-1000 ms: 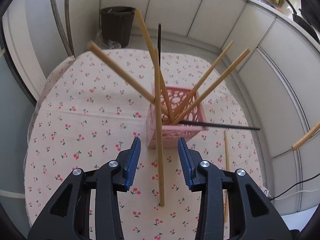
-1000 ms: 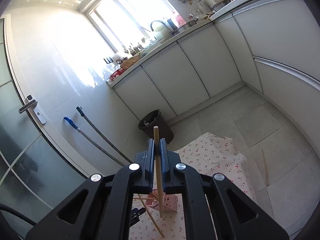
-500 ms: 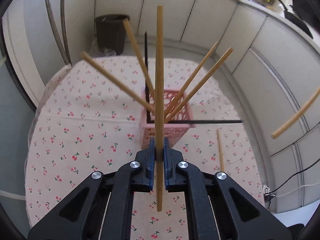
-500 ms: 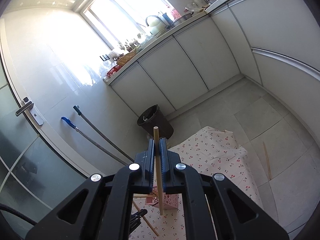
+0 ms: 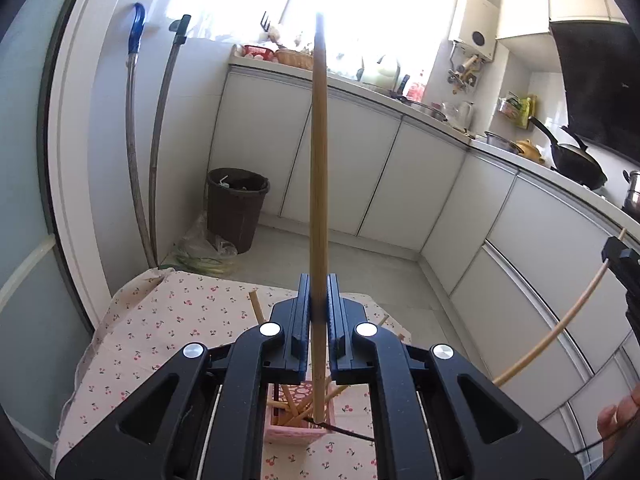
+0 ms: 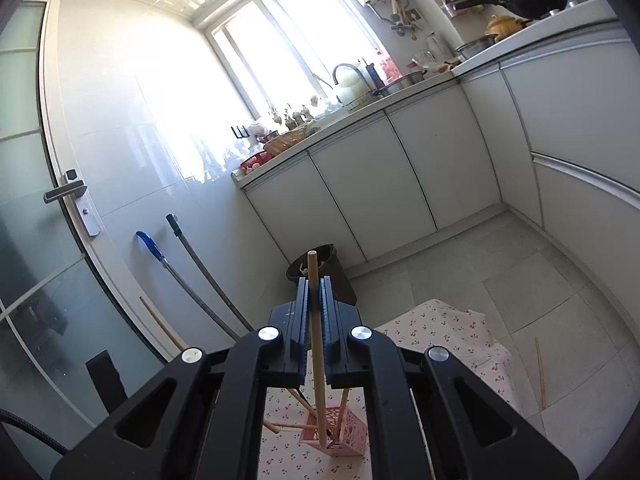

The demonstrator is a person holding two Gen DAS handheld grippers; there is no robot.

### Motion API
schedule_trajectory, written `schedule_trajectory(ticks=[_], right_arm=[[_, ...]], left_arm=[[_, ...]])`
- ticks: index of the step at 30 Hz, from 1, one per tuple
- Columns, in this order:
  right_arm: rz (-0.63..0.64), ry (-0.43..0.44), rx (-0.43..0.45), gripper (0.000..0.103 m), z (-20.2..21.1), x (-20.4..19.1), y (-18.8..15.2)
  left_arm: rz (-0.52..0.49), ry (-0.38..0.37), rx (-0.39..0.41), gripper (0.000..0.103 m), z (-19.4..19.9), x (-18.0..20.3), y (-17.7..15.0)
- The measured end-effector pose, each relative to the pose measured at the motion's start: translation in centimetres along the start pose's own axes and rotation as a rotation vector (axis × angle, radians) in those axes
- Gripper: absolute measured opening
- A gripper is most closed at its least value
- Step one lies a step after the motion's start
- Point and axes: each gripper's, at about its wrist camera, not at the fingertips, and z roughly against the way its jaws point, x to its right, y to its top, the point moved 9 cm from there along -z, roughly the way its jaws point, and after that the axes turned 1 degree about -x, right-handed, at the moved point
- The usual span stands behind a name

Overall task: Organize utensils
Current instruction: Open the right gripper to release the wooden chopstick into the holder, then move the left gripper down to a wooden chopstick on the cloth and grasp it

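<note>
Both grippers are holding chopsticks

The left gripper [image 5: 319, 312] is clamping an upright chopstick [image 5: 320, 184] above the pink basket [image 5: 298, 430]; the right gripper [image 6: 314, 312] is pinching another chopstick [image 6: 314, 320].

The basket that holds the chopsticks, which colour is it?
Pink, with a cut-out lattice pattern; the basket shows best in the right wrist view.

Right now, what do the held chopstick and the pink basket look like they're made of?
Chopstick: likely bamboo or wood, matte tan with faint lengthwise grain. Basket: probably moulded plastic, uniform pink with cut-out lattice walls.
</note>
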Motion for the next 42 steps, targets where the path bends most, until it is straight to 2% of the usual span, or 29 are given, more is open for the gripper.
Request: schedule_trajectory(ticks=[4, 6, 7, 8, 10, 14, 16, 18, 20, 23, 27, 29, 32, 36, 37, 40, 42], right_arm=[[0.01, 0.01, 0.006, 0.006, -1.7, -0.1, -0.4], [0.003, 0.015, 0.004, 0.006, -2.5, -0.1, -0.7], [-0.004, 0.018, 0.002, 0.006, -2.9, -0.1, -0.9], [-0.01, 0.021, -0.002, 0.006, -3.3, -0.2, -1.1], [-0.01, 0.021, -0.012, 0.006, -3.9, -0.3, -1.5], [0.006, 0.001, -0.017, 0.006, -4.9, -0.8, -2.2], [0.019, -0.006, -0.018, 0.006, -5.3, -1.3, -2.5], [0.034, -0.008, -0.024, 0.006, -5.8, -1.9, -3.0], [0.045, -0.008, -0.028, 0.006, -6.2, -2.5, -3.4], [0.063, -0.009, -0.032, 0.006, -7.0, -3.2, -4.0], [0.078, 0.009, -0.038, 0.006, -8.8, -3.8, -5.4], [0.087, 0.014, -0.059, 0.008, -10.0, -3.9, -6.7], [0.109, 0.004, -0.114, 0.015, -11.1, -3.7, -8.4], [0.136, -0.019, -0.154, 0.016, -10.3, -3.5, -8.7], [0.147, -0.027, -0.158, 0.018, -9.8, -3.4, -8.7], [0.185, -0.061, -0.177, 0.033, -8.3, -2.8, -8.9], [0.21, -0.079, -0.192, 0.033, -7.5, -2.4, -9.2]], left_arm=[[0.001, 0.032, -0.014, 0.008, -3.1, -1.0, -1.6], [-0.005, 0.036, -0.057, 0.008, -4.8, -1.5, -3.5], [-0.009, 0.043, -0.068, 0.01, -5.2, -1.9, -4.4], [-0.006, 0.04, -0.076, 0.016, -5.2, -2.2, -4.8], [0.015, 0.023, -0.043, 0.024, -3.6, -2.7, -3.9], [0.07, 0.008, 0.06, 0.032, 0.9, -3.5, -1.0], [0.108, 0.011, 0.087, 0.044, 2.3, -4.2, 0.0], [0.15, 0.02, 0.091, 0.052, 3.1, -5.1, 0.4], [0.165, 0.003, 0.08, 0.052, 3.2, -5.5, 0.6], [0.155, 0.035, 0.072, 0.052, 3.1, -6.2, 0.6], [0.152, 0.03, 0.045, 0.052, 2.7, -6.2, 0.2], [0.126, 0.044, 0.03, 0.052, 2.3, -6.0, -0.2], [0.091, 0.049, 0.002, 0.052, 2.0, -5.5, -0.9], [0.043, 0.041, -0.033, 0.052, 2.0, -4.4, -1.7], [0.032, 0.039, -0.042, 0.052, 1.9, -4.0, -2.0], [-0.003, 0.034, -0.07, 0.052, 1.9, -2.9, -3.0], [-0.028, 0.041, -0.095, 0.053, 1.8, -2.4, -3.8]])
